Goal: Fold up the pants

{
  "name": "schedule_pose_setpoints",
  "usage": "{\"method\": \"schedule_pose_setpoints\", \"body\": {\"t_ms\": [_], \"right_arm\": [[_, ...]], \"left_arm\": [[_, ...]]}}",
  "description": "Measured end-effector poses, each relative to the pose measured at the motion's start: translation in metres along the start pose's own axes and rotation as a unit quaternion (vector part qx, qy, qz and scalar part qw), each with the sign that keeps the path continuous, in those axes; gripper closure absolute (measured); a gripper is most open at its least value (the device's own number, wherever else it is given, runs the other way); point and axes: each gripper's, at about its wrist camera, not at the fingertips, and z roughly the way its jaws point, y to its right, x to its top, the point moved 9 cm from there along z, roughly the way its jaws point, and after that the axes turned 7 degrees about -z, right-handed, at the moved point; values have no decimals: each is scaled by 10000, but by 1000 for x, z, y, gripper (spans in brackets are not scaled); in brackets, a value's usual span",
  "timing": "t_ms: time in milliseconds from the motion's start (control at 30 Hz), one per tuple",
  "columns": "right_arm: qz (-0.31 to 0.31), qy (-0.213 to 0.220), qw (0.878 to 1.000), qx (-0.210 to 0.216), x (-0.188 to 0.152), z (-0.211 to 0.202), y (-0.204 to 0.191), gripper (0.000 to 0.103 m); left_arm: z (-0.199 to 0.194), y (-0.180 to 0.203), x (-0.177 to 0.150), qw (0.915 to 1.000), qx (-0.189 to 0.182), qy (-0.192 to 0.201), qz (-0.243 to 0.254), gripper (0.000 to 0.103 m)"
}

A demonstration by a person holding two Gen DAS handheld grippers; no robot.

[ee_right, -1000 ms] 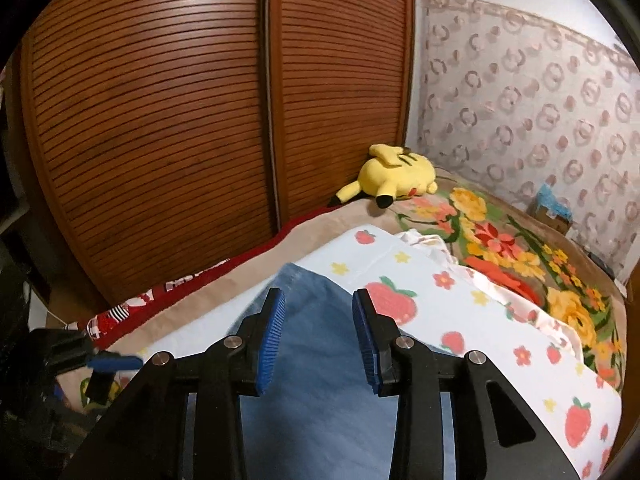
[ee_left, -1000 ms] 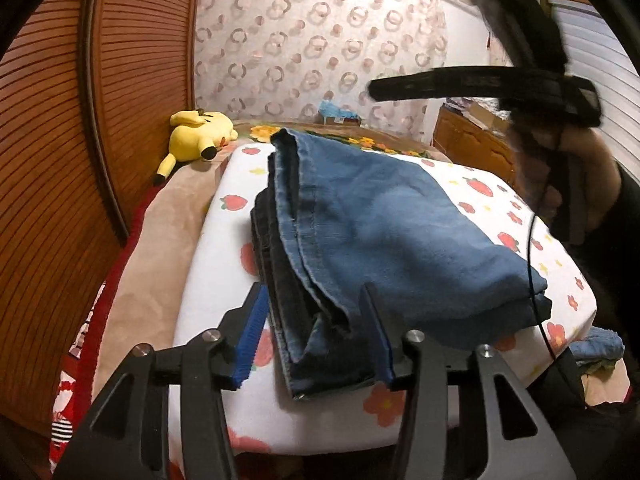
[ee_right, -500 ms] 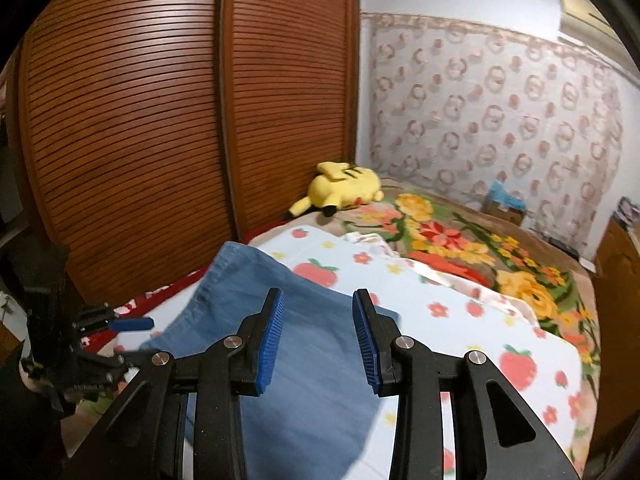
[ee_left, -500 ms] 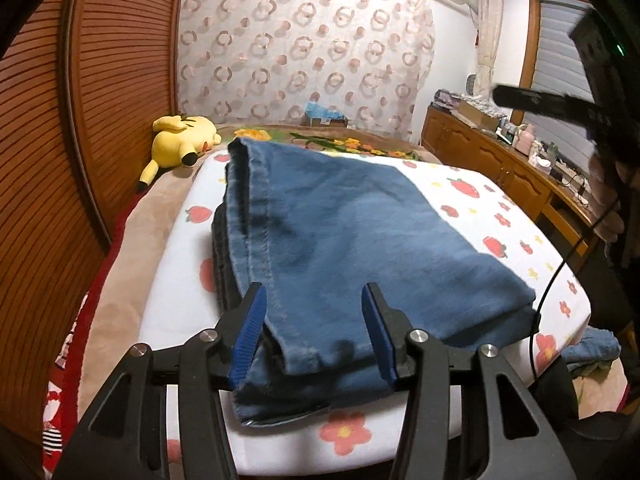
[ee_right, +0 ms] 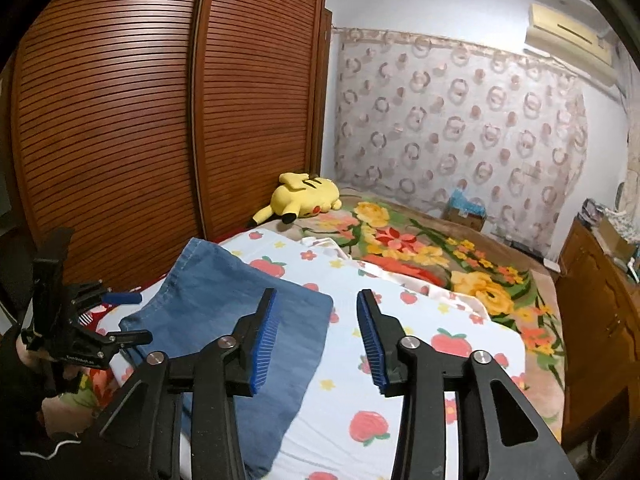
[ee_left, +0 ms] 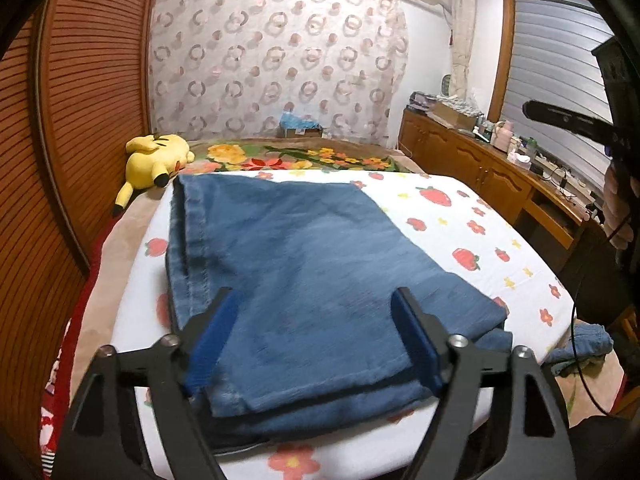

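Folded blue pants (ee_left: 304,248) lie flat on a white strawberry-print sheet (ee_left: 460,216) on the bed. My left gripper (ee_left: 313,296) hovers over their near edge. Its jaws are opening wide and the pads touch no cloth. In the right wrist view the pants (ee_right: 224,308) sit at lower left, with one of the left gripper's pads (ee_right: 122,299) beside their far edge. My right gripper (ee_right: 317,300) hangs above the pants' right edge and the sheet (ee_right: 380,380). Its jaws are opening with nothing between them.
A yellow plush toy (ee_left: 156,158) lies by the louvred wooden wardrobe doors (ee_right: 120,120). A floral blanket (ee_right: 440,252) covers the far bed. A wooden sideboard (ee_left: 480,168) runs along the right. A blue cloth (ee_left: 580,346) lies off the bed's right corner.
The left gripper's jaws have spread wide and let go of the pants' edge, which now lies flat. The right gripper has drawn away from the pants toward the right.
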Motion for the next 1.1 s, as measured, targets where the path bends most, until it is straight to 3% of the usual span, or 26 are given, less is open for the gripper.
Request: {"method": "schedule_pose_setpoints", "body": {"t_ms": [267,700,1100], "right_arm": [[224,-218,9993,209,-28,30,-7,49],[572,-840,9920,753,-71,123,-14,49],[616,-1409,9829,1010,-87,167,-5,49]], "left_arm": [[9,9,1,9998,77,-80,177,17],[24,-6,-1,9992,329,-152,175,17],[29,-29,24,9990,435,-62,121,17]]}}
